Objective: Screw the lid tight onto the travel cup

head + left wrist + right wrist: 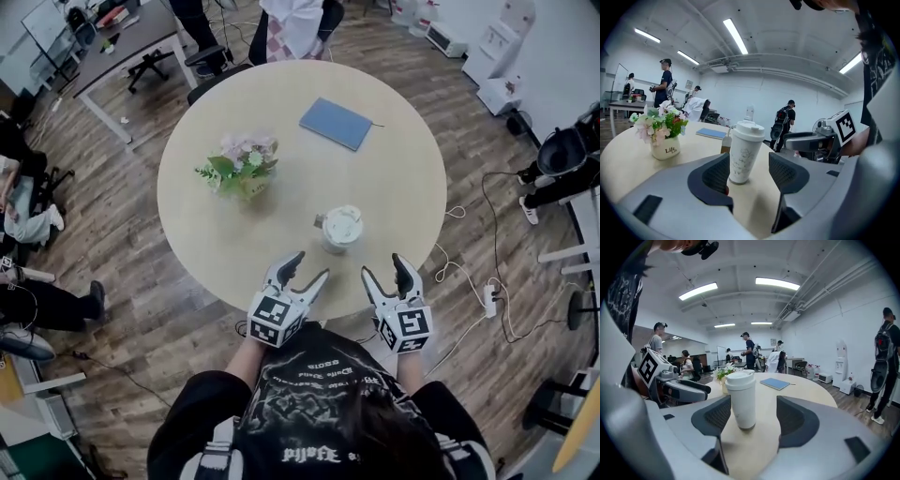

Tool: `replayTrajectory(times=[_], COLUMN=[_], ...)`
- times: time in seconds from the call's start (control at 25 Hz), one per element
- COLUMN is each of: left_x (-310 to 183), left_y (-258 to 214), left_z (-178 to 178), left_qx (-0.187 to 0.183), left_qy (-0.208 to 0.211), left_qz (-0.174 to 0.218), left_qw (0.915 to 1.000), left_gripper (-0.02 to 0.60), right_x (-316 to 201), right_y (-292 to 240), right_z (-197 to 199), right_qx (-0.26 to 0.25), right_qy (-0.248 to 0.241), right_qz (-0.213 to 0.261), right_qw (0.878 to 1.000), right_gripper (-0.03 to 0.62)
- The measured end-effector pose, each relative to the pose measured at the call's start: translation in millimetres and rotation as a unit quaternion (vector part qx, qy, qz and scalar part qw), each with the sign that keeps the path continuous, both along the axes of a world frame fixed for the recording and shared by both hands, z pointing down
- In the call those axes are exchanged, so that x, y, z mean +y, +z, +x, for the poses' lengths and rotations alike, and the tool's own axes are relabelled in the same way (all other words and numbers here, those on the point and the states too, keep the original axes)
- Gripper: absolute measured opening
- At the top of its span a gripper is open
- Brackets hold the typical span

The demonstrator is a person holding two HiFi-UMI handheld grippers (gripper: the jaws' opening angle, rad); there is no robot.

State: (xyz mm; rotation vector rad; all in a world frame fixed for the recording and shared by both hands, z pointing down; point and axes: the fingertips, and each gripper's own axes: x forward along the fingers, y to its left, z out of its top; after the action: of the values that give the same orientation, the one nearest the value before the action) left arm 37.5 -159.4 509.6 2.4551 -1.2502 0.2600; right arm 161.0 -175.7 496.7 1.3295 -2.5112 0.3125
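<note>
A round beige table [394, 178] on a plank floor [122, 272] bears the travel cup [341, 228]; flowers [241, 169] stand left of it, and a blue notebook [336, 123] lies beyond. The left gripper [309, 265] and right gripper [384, 265] hover near the cup, jaws apart, empty.

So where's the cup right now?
In the head view the cup stands on the round table near the person's edge, just ahead of the left claw and the right claw, untouched; the flowers sit to its left.

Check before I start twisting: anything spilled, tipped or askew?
Nothing stands out. The travel cup stands upright with its lid on, the flower pot is upright, the blue notebook lies flat, and the table looks dry.
</note>
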Motion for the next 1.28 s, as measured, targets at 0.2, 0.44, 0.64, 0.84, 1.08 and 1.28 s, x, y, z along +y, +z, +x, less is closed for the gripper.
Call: replayTrajectory(times=[0.2, 0.44, 0.64, 0.84, 1.08, 1.28], left_x=[-11.6, -27.4, -47.3, -62.1, -75.5, -85.2], left_y=[16.1, 46.6, 71.8, 82.8, 95.8, 100.0], left_z=[7.5, 25.0, 32.6, 40.6, 45.7, 51.1], left_qx=[0.001, -0.027, -0.052, -0.057, -0.070, -0.080], left_qy=[0.002, 0.039, 0.053, 0.068, 0.091, 0.102], left_qz=[-0.035, -0.047, -0.051, -0.056, -0.058, -0.051], left_qw=[0.9994, 0.9978, 0.9959, 0.9944, 0.9917, 0.9902], left_gripper=[0.267, 0.268, 0.299, 0.331, 0.361, 0.364], right_x=[-9.1, -7.0, -6.1, -10.9, -17.4, -27.3], right_y=[5.0, 6.5, 10.5, 9.2, 8.9, 5.9], right_z=[0.4, 7.0, 18.5, 16.0, 3.5, -5.8], right_qx=[-0.002, -0.009, -0.015, -0.010, -0.001, 0.007], right_qy=[0.000, 0.024, 0.036, 0.026, -0.007, -0.042], right_qz=[-0.014, -0.022, -0.032, -0.035, -0.039, -0.038], right_qw=[1.000, 0.999, 0.999, 0.999, 0.999, 0.998], right_gripper=[0.304, 0.308, 0.318, 0.327, 0.328, 0.331])
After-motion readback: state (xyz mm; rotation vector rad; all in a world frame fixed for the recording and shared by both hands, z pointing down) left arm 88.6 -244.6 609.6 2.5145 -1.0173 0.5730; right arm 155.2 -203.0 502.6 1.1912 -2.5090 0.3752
